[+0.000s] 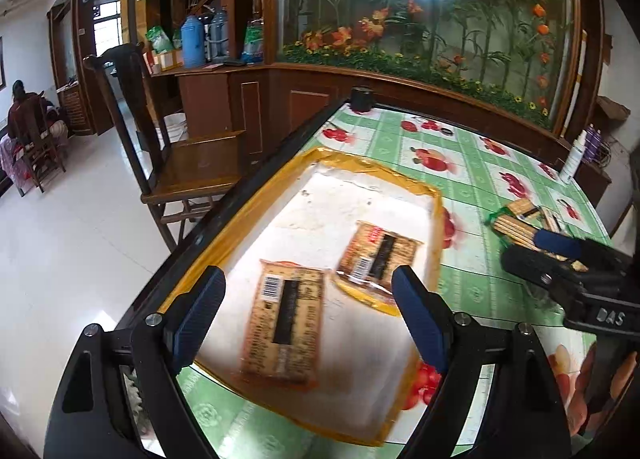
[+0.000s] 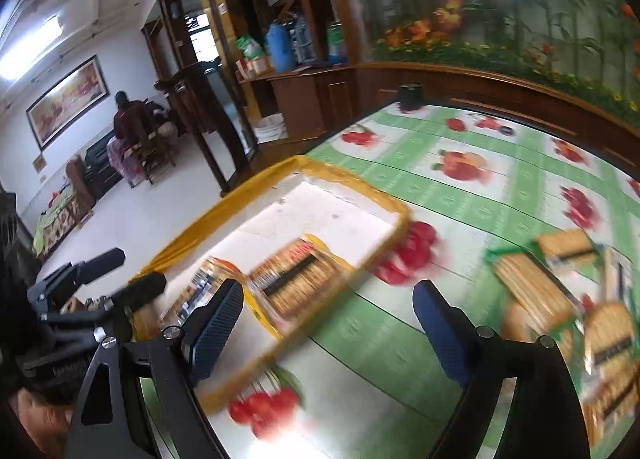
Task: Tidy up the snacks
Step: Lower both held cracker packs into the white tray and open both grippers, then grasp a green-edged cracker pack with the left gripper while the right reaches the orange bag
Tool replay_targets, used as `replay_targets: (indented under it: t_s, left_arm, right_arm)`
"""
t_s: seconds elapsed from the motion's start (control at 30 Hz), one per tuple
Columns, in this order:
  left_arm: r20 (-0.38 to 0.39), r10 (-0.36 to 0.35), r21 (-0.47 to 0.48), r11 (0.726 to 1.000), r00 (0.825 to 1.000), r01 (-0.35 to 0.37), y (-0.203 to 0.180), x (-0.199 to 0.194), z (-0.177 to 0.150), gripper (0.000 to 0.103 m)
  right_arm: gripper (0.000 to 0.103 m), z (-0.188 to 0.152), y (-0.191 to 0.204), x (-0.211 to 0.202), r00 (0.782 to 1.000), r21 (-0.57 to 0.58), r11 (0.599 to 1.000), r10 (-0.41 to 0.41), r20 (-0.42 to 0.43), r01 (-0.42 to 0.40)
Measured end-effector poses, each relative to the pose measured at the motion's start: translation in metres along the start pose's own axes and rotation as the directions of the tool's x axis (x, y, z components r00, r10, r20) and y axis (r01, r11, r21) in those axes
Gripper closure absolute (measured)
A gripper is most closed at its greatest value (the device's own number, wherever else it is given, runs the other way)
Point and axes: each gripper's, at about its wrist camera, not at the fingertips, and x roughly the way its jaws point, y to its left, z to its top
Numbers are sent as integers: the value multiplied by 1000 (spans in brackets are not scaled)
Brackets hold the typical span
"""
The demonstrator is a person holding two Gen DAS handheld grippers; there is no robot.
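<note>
A shallow white tray (image 1: pixel 436 211) with a yellow-taped rim lies on the table's left side. Two cracker packs lie flat in it, one near (image 1: pixel 286 323) and one farther right (image 1: pixel 378 259). My left gripper (image 1: pixel 308 287) hovers open above the tray with nothing touching its pads. Several more cracker packs (image 1: pixel 516 223) are piled on the tablecloth to the right. My right gripper (image 1: pixel 536 253) is beside that pile. In the blurred right wrist view my right gripper (image 2: pixel 328 323) is open and empty over the tablecloth, between the tray (image 2: pixel 224 215) and the pile (image 2: pixel 560 291). My left gripper (image 2: pixel 128 271) shows at the left.
The table has a green fruit-print cloth (image 1: pixel 480 179) and a dark edge. A black cylinder (image 1: pixel 361 99) stands at its far corner and a spray bottle (image 1: pixel 574 157) at the far right. A wooden chair (image 1: pixel 192 167) stands left of the table. A person (image 1: pixel 24 111) sits far off.
</note>
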Motion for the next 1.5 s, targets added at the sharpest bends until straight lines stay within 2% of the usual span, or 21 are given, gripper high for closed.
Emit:
replay_targets:
  t_s: [0.13, 0.33, 0.57, 0.7, 0.97, 1.2, 1.3, 1.43, 1.5]
  left_arm:
    - [1, -30, 23, 999, 1000, 30, -17, -4, 0, 17]
    - [-21, -100, 95, 990, 995, 101, -64, -4, -4, 17]
    - [-74, -186, 205, 959, 980, 197, -130, -6, -14, 17]
    - [-106, -218, 231, 944, 970, 238, -154, -5, -16, 17]
    - [-148, -258, 177, 943, 955, 283, -182, 9, 3, 17]
    - [-149, -242, 168, 949, 959, 266, -210, 24, 20, 17]
    - [-158, -238, 156, 952, 958, 262, -218, 35, 27, 17]
    - [-189, -221, 121, 962, 957, 246, -231, 56, 39, 17]
    - [-202, -215, 110, 964, 956, 241, -236, 66, 43, 17]
  right_arm:
    - [9, -23, -30, -33, 999, 52, 997, -51, 21, 50]
    - [3, -62, -78, -81, 989, 142, 980, -144, 43, 137]
    - [1, -103, -129, -126, 968, 251, 940, -249, 35, 233]
    - [1, -122, -159, -145, 955, 313, 910, -296, 25, 274]
    - [0, -142, -193, -178, 934, 379, 872, -353, 50, 309]
    - [0, -148, -208, -185, 923, 393, 857, -382, 52, 333]
    - [0, -149, -218, -186, 909, 395, 843, -414, 43, 365]
    - [0, -143, -232, -186, 908, 378, 848, -418, 46, 371]
    - [0, -135, -239, -180, 914, 357, 860, -403, 40, 363]
